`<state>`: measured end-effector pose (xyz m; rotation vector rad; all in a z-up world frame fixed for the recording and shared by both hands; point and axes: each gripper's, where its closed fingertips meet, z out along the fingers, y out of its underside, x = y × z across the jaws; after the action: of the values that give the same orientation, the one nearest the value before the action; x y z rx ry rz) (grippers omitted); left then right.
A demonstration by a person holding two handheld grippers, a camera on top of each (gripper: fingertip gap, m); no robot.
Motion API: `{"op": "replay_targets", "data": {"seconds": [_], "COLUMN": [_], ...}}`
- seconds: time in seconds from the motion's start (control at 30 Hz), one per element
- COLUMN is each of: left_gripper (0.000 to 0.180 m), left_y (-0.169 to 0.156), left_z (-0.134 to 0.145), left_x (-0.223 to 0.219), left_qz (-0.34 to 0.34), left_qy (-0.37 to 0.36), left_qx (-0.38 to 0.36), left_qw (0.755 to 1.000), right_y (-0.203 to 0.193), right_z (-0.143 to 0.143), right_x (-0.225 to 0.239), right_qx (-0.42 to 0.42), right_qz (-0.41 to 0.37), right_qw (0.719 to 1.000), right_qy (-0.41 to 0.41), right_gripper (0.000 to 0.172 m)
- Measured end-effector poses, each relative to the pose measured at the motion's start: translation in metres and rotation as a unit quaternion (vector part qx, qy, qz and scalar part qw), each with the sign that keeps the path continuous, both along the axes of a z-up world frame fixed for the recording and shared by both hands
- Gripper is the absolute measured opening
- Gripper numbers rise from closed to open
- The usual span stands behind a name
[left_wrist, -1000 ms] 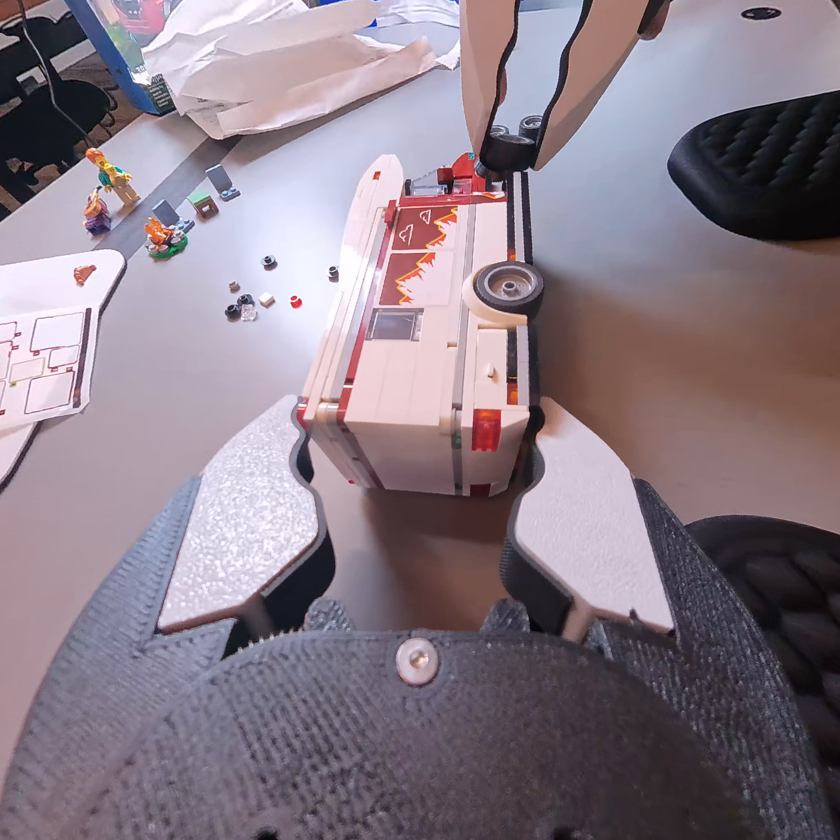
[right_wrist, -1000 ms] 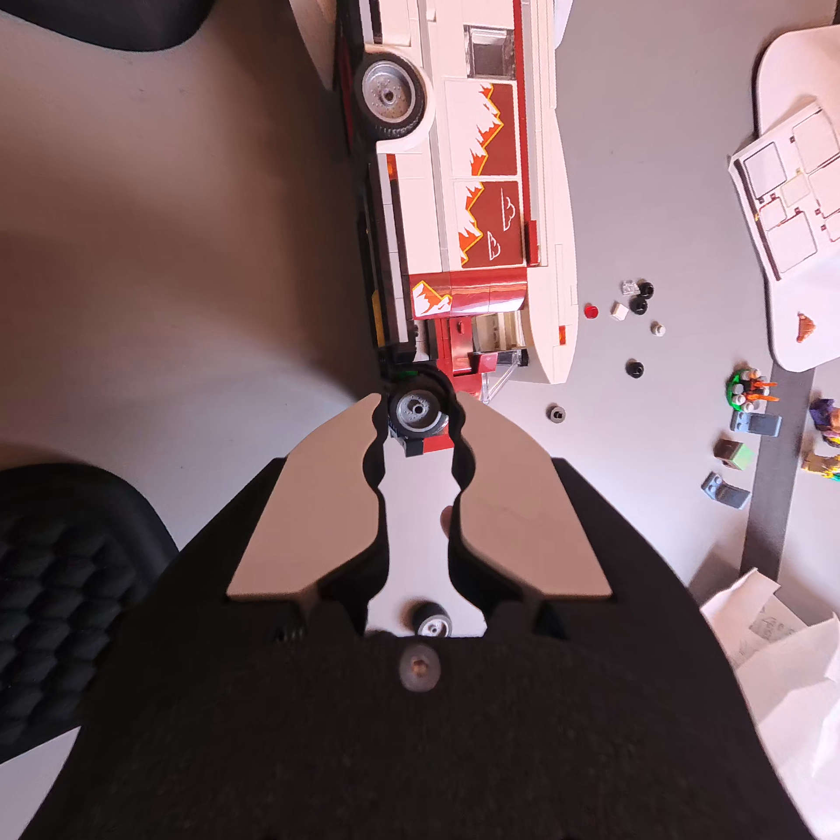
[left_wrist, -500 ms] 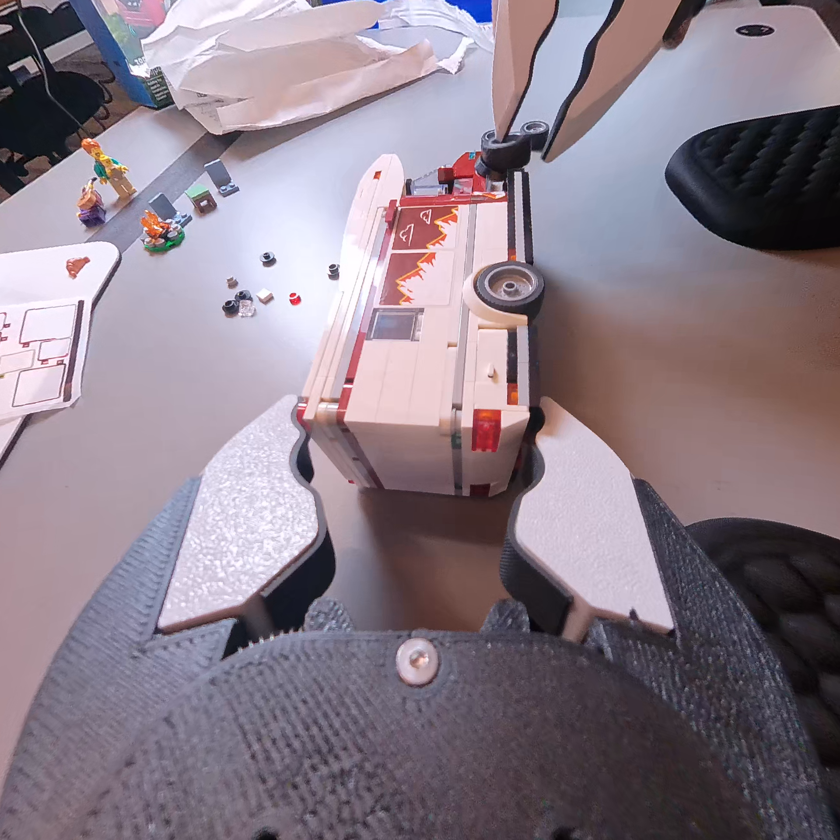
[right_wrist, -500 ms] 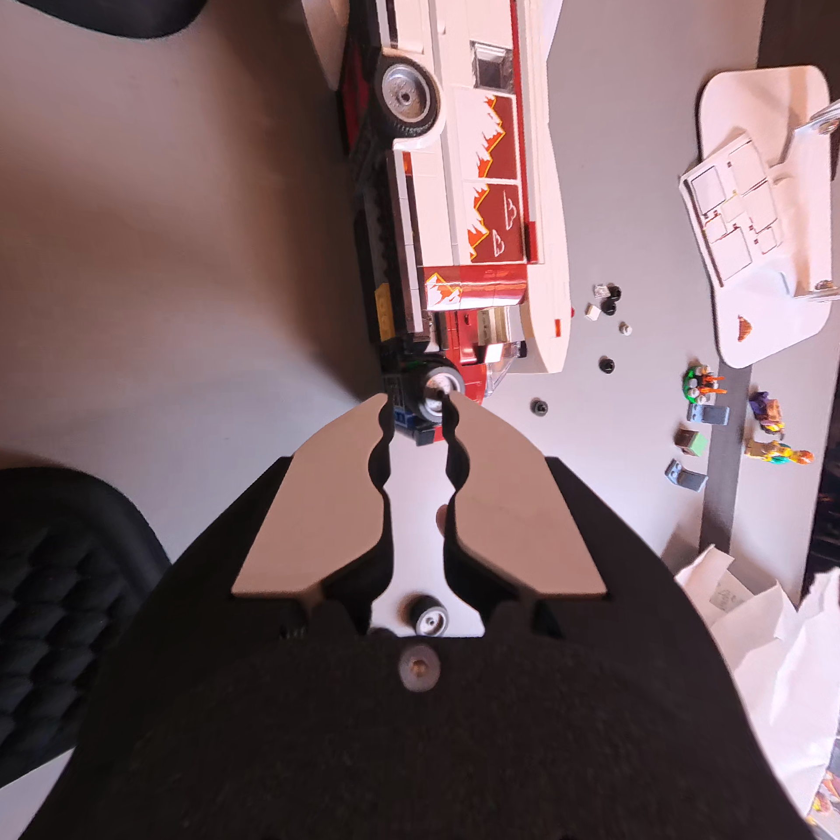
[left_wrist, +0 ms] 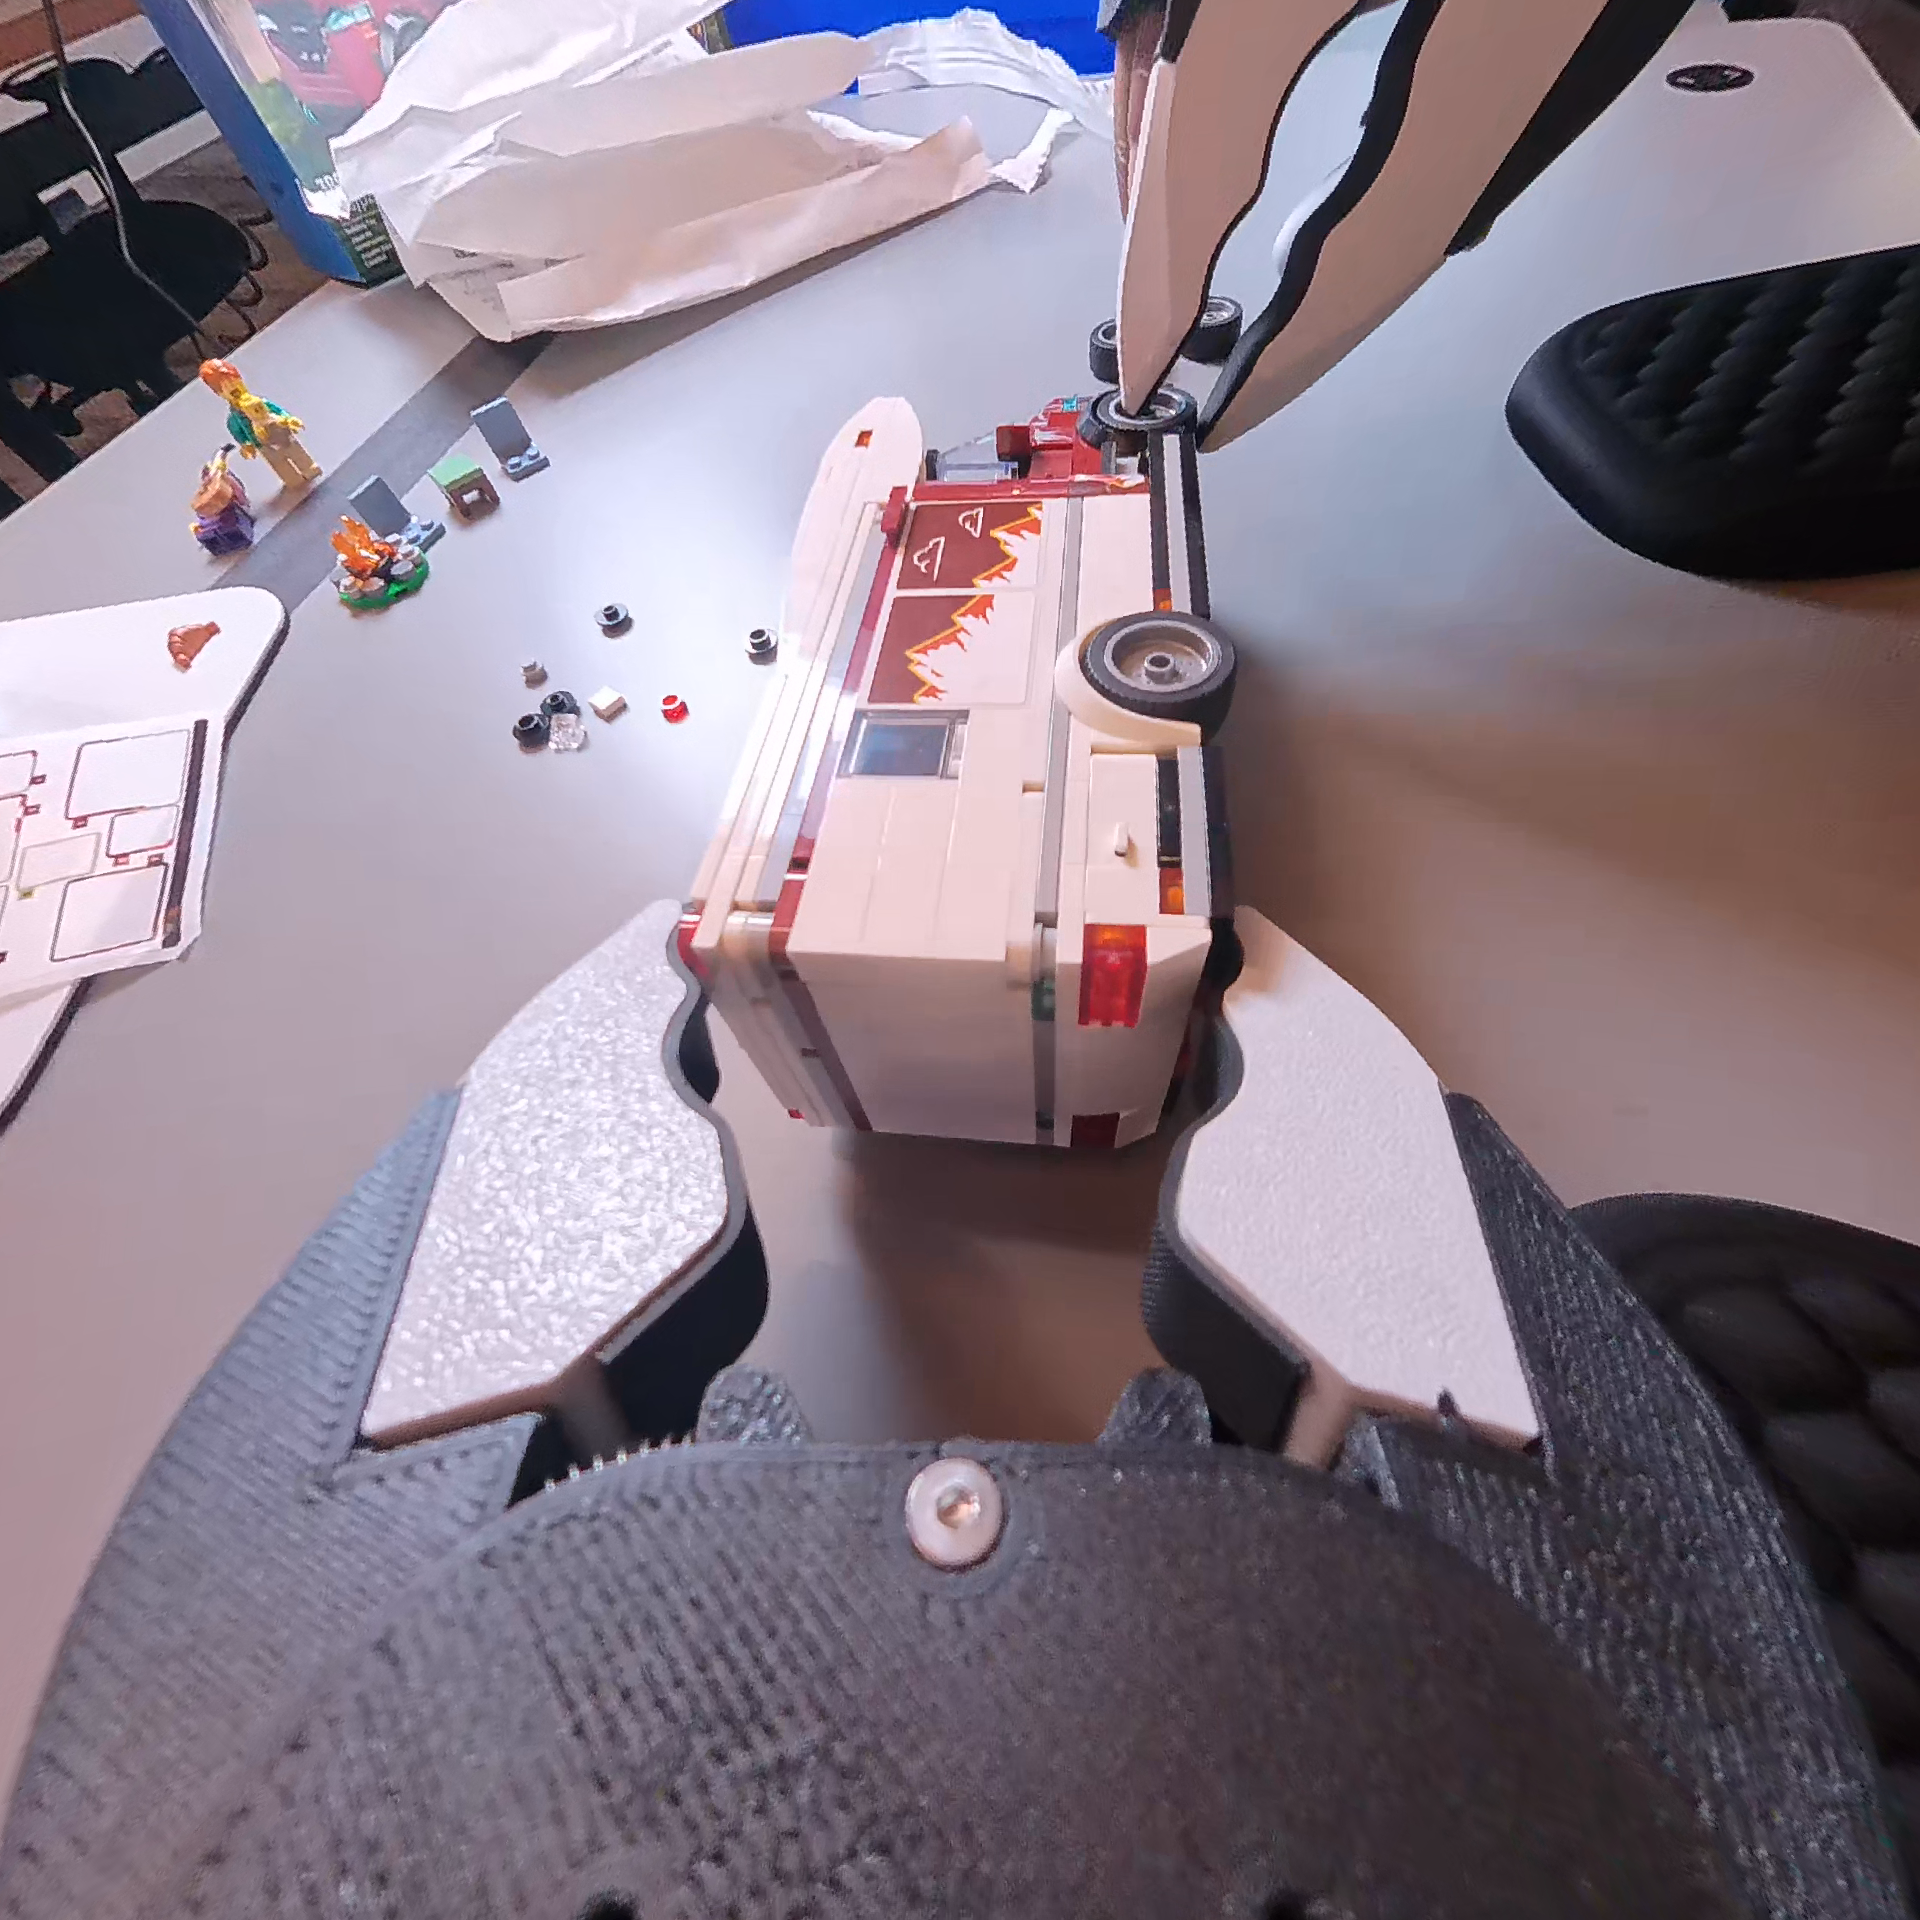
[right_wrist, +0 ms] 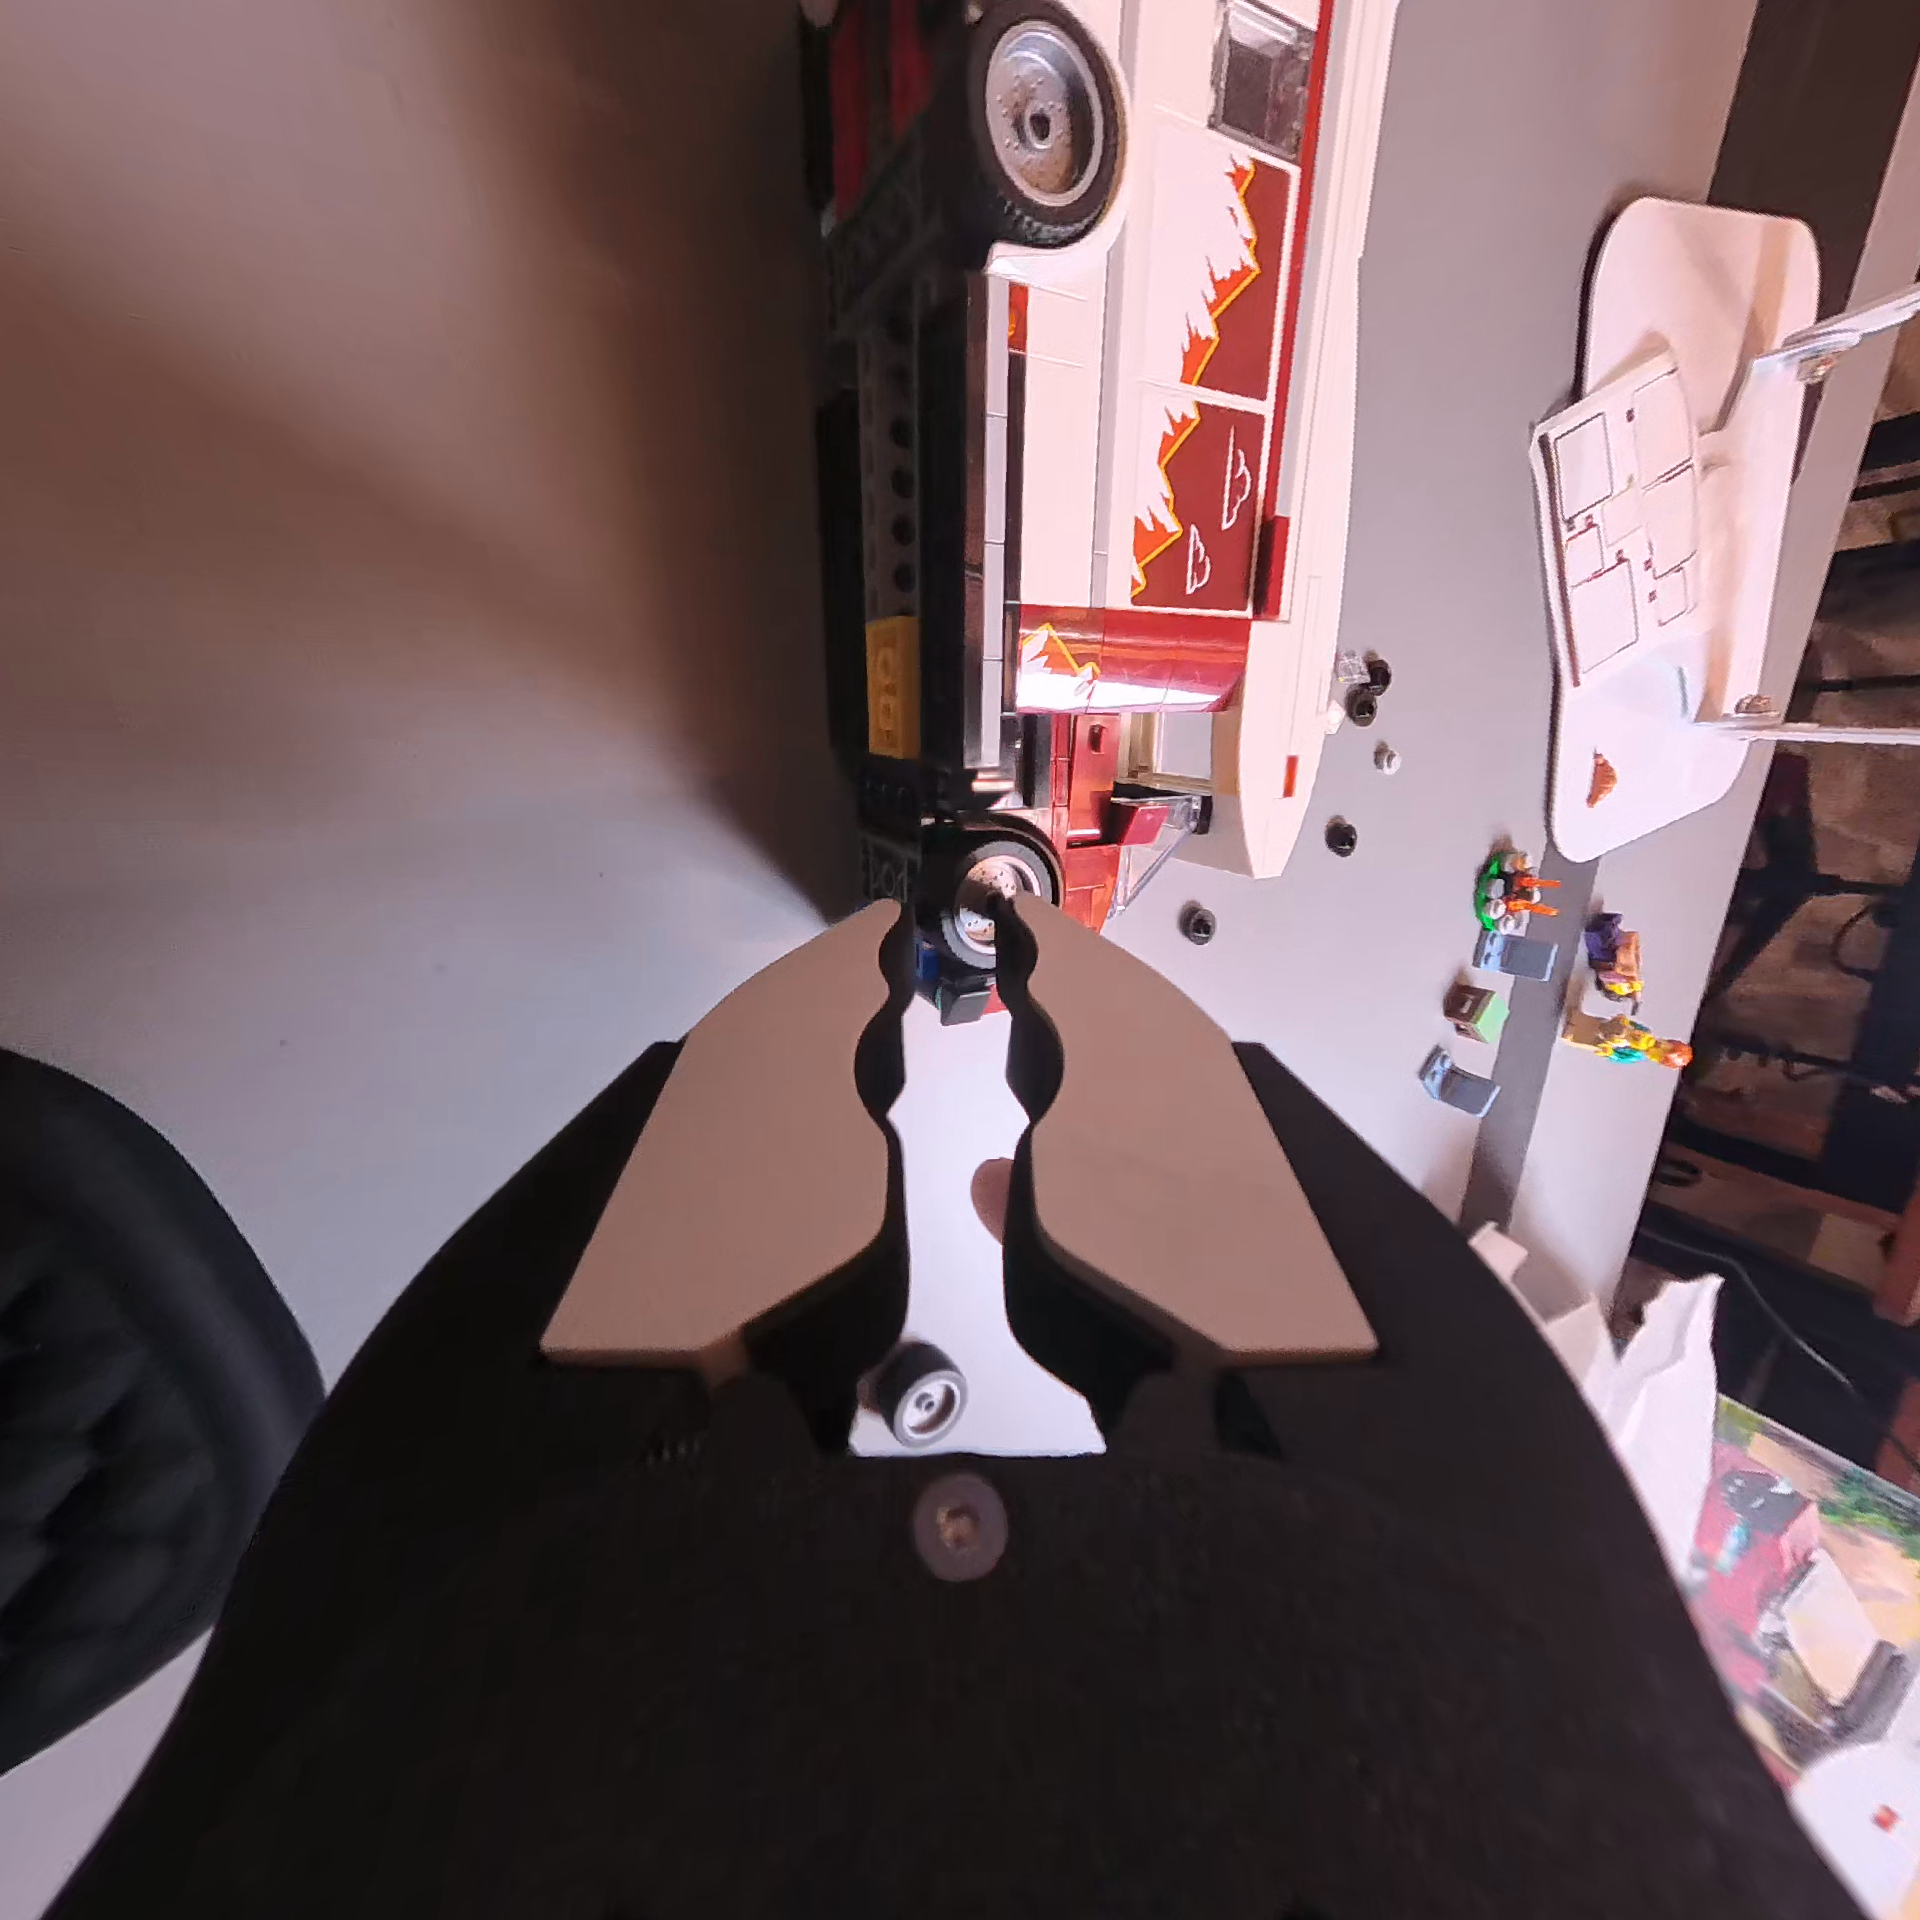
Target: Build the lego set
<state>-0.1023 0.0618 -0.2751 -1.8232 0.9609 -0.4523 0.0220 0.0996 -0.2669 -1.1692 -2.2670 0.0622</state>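
Grey worktop [left_wrist: 364, 935] in an office-like room, dark chair backs at the right edge and a blue box with crumpled white paper [left_wrist: 665, 177] at the far side. A white and dark red toy brick camper van [left_wrist: 966, 831] lies on its side in the middle, wheels facing right.

Left claw [left_wrist: 956, 1023] is spread wide around the van's rear end; both fingertips sit right against the roof side and the underside, pinching the body between them.

Right claw [right_wrist: 951, 925] comes down at the van's front end, jaws narrow, fingertips closed on a small front wheel [right_wrist: 987, 909] on its axle piece at the cab. The left wrist view shows the same: one tip on the wheel hub, the other just beside the tyre. A loose small wheel [right_wrist: 920, 1408] lies on the worktop under this claw.

Left of the van: scattered tiny studs [left_wrist: 582, 707], a campfire piece [left_wrist: 374, 566], two minifigures [left_wrist: 255, 447], small grey and green bricks, and a white sticker sheet [left_wrist: 94, 831] on a white board.
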Motion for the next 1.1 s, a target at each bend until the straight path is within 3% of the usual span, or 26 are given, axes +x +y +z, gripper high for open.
{"op": "replay_targets", "data": {"seconds": [0.13,0.27,0.43,0.5,0.53,0.73,0.83,0.93,1.0,1.1], "left_gripper": [0.092,0.092,0.092,0.092,0.092,0.095,0.101,0.101,0.099,0.098], "left_y": [0.000,-0.001,-0.001,-0.001,-0.001,-0.010,-0.035,-0.036,-0.036,-0.047], "left_z": [0.000,-0.003,-0.002,-0.002,-0.002,-0.001,0.026,0.039,0.029,0.000], "left_x": [0.000,-0.002,-0.001,-0.001,-0.001,-0.004,0.005,0.007,0.017,0.024], "left_qz": [0.000,0.000,-0.008,-0.011,-0.012,-0.033,-0.101,-0.108,-0.105,-0.105], "left_qy": [0.000,0.004,0.017,0.021,0.021,0.060,-0.033,-0.075,-0.033,0.099], "left_qx": [0.001,0.006,0.017,0.023,0.025,0.038,-0.051,-0.159,-0.216,-0.266], "left_qw": [1.000,1.000,1.000,0.999,0.999,0.997,0.993,0.978,0.970,0.953], "right_y": [-0.002,0.004,0.007,0.008,0.005,-0.004,-0.016,-0.026,-0.034,-0.043], "right_z": [0.001,0.028,-0.008,-0.016,-0.018,-0.011,-0.009,-0.002,0.002,0.002], "right_x": [0.001,0.006,0.008,-0.003,-0.007,-0.005,0.001,0.005,0.007,0.012], "right_qx": [-0.037,-0.163,-0.295,-0.293,-0.288,-0.120,0.005,0.173,0.246,0.291], "right_qz": [-0.010,-0.067,-0.110,-0.102,-0.089,-0.037,-0.011,0.034,0.055,0.075], "right_qw": [0.999,0.979,0.943,0.941,0.943,0.973,0.975,0.955,0.936,0.921], "right_qy": [0.009,0.103,0.110,0.134,0.138,0.193,0.222,0.237,0.247,0.248], "right_gripper": [0.017,0.034,0.067,0.062,0.052,0.043,0.043,0.043,0.043,0.042]}}
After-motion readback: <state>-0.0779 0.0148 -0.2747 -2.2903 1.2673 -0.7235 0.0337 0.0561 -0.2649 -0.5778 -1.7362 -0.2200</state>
